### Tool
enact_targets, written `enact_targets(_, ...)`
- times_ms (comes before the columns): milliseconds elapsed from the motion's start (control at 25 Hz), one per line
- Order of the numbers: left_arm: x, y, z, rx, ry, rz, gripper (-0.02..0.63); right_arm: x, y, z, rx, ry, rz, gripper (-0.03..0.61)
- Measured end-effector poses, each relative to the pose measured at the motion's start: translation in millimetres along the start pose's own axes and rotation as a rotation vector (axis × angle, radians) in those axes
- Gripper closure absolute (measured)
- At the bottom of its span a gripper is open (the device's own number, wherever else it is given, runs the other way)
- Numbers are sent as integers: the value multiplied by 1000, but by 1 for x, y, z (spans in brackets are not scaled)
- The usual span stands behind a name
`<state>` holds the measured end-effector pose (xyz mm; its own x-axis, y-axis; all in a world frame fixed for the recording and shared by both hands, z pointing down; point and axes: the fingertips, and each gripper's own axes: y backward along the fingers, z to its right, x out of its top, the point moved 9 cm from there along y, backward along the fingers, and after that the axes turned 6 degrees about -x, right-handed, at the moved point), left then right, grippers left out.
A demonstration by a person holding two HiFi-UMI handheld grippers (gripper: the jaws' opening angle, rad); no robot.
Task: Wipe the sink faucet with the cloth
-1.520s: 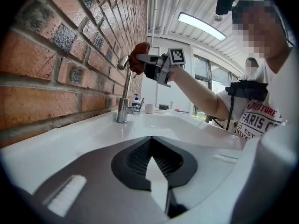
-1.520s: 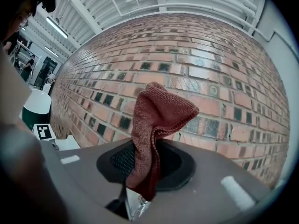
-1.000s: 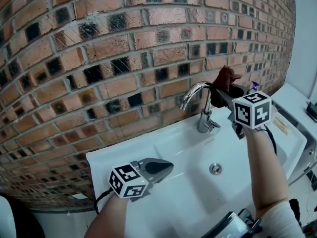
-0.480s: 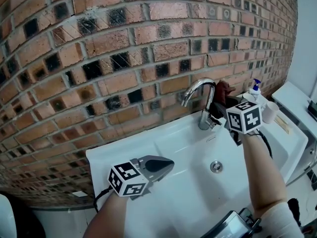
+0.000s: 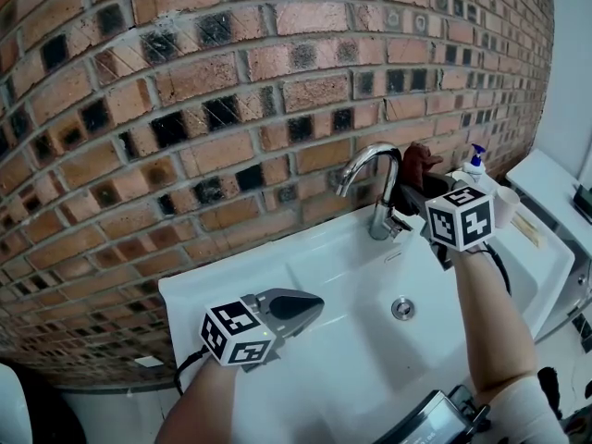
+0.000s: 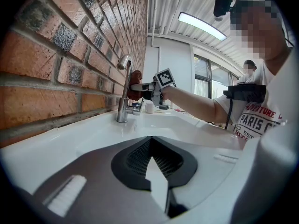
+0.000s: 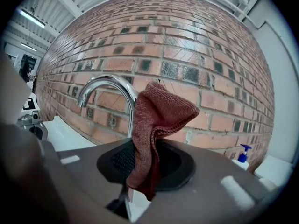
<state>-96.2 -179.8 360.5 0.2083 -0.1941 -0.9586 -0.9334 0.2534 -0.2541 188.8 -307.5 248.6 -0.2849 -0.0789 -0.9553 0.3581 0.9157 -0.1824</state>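
A chrome gooseneck faucet rises at the back of the white sink. My right gripper is shut on a reddish-brown cloth, held just right of the faucet's upright stem. In the right gripper view the cloth stands up between the jaws, with the faucet arch right behind it to the left. My left gripper is shut with nothing in it, over the sink's left rim. From the left gripper view the faucet and the cloth show far off.
A brick wall runs right behind the sink. A blue-topped soap pump bottle and a white cup stand at the sink's back right. The drain lies in the basin. A white appliance top is at far right.
My right gripper, with the cloth, has come down from the top of the faucet's arch to beside its stem, slightly right. The left gripper has stayed put.
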Motion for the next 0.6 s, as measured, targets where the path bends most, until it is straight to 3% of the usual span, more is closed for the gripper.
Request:
enact_targets(160, 0, 0, 0, -2, -1, -3, 607, 2, 26, -10, 11, 50, 48, 489)
enact_targets(400, -1, 1, 0, 0, 1, 1, 607, 17, 40, -45, 94, 125, 107, 489)
enact_targets(600, 0, 0, 1, -2, 0, 1, 607, 18, 26, -67, 101, 230, 81, 489)
